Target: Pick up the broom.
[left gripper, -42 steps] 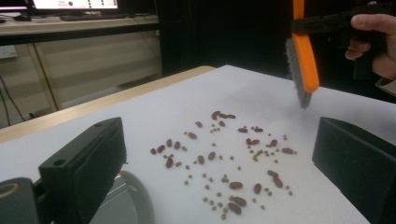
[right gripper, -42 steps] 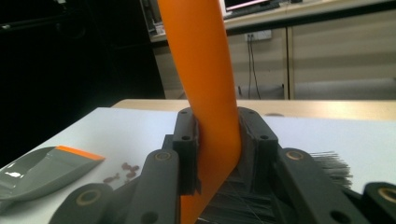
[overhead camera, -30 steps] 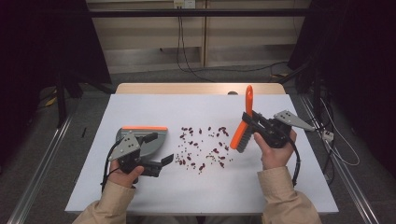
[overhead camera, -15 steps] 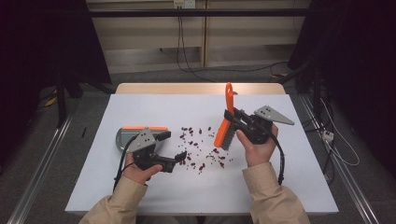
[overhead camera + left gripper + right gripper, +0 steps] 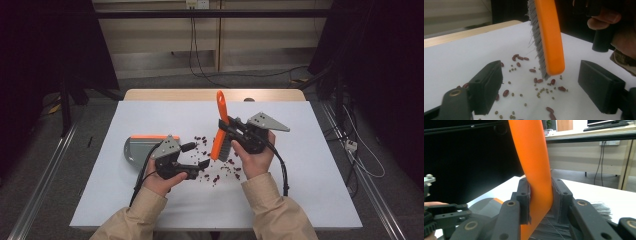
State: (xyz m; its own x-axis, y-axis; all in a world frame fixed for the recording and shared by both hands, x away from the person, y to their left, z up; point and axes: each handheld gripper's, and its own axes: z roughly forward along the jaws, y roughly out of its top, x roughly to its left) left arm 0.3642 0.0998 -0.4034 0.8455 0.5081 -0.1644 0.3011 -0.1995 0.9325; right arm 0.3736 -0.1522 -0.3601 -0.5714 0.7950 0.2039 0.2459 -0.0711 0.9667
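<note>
The wide white-topped desk (image 5: 150, 200) takes up the middle of the high view, its pale wooden edge showing along the far side. Left of centre on it lies a grey plastic dustpan with an orange rim (image 5: 136, 148), partly behind the left hand-held gripper (image 5: 196, 156). That black hand-held gripper points toward the centre of the frame; its jaws have just been closing, yet in the left gripper view they stand apart with nothing between the pads, only desk and scattered bits beneath.

Just right of centre, the right hand-held gripper (image 5: 226, 131) is clenched on the orange plastic hand brush with grey bristles (image 5: 220, 131). In the right gripper view both pads press the orange handle from either side. The brush stands nearly upright, handle up, bristle end down over the scatter.

Smallest of all, the dark red beans (image 5: 216, 176) and tiny greenish seeds (image 5: 539, 93) are strewn over the desk's centre, between the two hand-held grippers and under the brush tip.
</note>
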